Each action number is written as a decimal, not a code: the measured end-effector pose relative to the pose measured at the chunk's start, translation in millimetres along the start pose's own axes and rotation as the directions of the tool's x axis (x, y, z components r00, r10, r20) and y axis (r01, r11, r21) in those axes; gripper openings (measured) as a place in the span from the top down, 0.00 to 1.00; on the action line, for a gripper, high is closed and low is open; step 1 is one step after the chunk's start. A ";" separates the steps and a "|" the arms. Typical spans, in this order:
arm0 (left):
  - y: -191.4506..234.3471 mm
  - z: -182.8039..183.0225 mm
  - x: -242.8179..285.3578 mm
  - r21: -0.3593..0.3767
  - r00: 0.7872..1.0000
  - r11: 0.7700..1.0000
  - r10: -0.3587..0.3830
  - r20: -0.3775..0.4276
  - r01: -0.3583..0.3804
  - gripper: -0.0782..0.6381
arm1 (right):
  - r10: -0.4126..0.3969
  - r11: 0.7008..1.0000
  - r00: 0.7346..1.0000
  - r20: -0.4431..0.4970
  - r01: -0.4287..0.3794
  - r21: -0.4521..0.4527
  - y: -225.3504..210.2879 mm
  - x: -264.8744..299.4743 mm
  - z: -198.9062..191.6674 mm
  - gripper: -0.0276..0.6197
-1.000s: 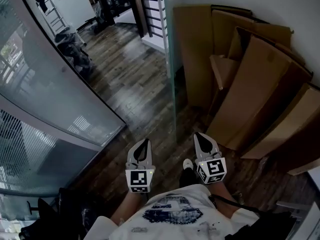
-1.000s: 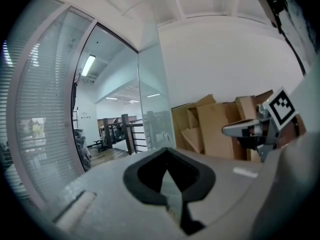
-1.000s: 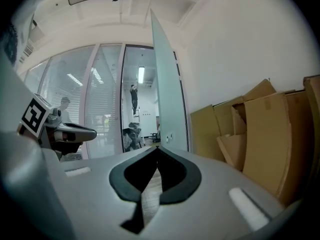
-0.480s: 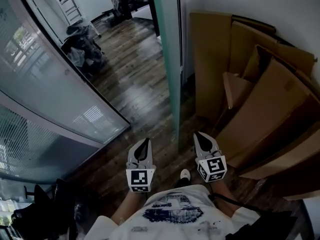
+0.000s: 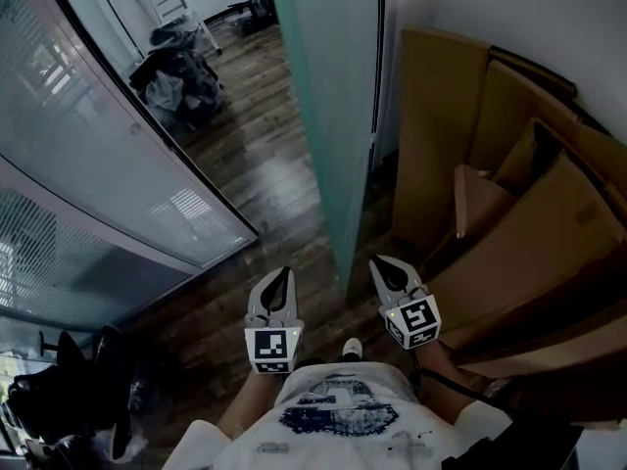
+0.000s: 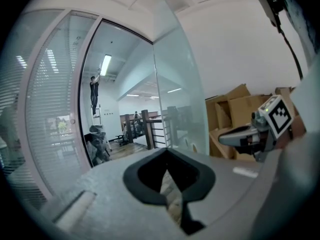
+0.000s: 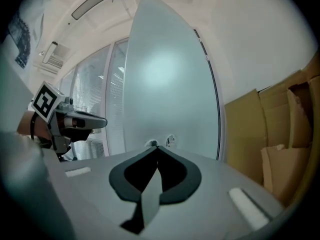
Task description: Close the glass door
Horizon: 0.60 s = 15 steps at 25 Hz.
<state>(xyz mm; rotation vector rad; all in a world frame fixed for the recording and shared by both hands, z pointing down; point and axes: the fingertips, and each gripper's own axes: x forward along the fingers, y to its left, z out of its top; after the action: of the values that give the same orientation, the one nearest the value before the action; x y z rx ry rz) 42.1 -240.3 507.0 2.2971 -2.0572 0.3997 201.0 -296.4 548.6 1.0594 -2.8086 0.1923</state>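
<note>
Ok, left of the glass door: a glazed wall with slatted blinds behind it. Next comes a glossy dark wood-plank floor, with a heap of dark bags further along it.

Left gripper sits just left of the door's near edge. Its grey tapered jaws are tip to tip with nothing between them, clear of the pane.

The door itself is a tall, flat frosted pane with a greenish tint, its near edge pointing toward the person.

Right gripper is just right of that edge, jaws pressed together and empty, facing the pane's smooth matte face. Two small metal-looking fittings show on the pane beyond its tips.

Right of the door, flattened brown cardboard sheets and boxes lean on the white wall.
</note>
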 end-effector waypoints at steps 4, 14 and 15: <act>2.5 -5.5 -0.4 -0.004 0.999 0.999 0.031 -0.023 -0.032 0.89 | 0.041 0.998 0.999 -0.020 -0.042 -0.046 -11.0 19.3 -9.3 0.95; 20.8 -13.1 -11.3 -0.015 0.993 0.995 0.101 -0.054 -0.102 0.89 | 0.184 0.970 0.982 -0.053 -0.190 -0.150 -12.1 69.3 -16.3 0.85; 21.8 -12.5 -10.4 -0.015 0.993 0.995 0.102 -0.053 -0.103 0.89 | 0.196 0.966 0.979 -0.057 -0.203 -0.158 -11.3 73.9 -15.8 0.82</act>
<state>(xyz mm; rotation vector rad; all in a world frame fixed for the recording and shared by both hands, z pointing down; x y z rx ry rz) 17.6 -230.5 513.7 2.1533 -2.1510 0.4383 154.8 -350.0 577.5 0.7291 -2.8337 0.0034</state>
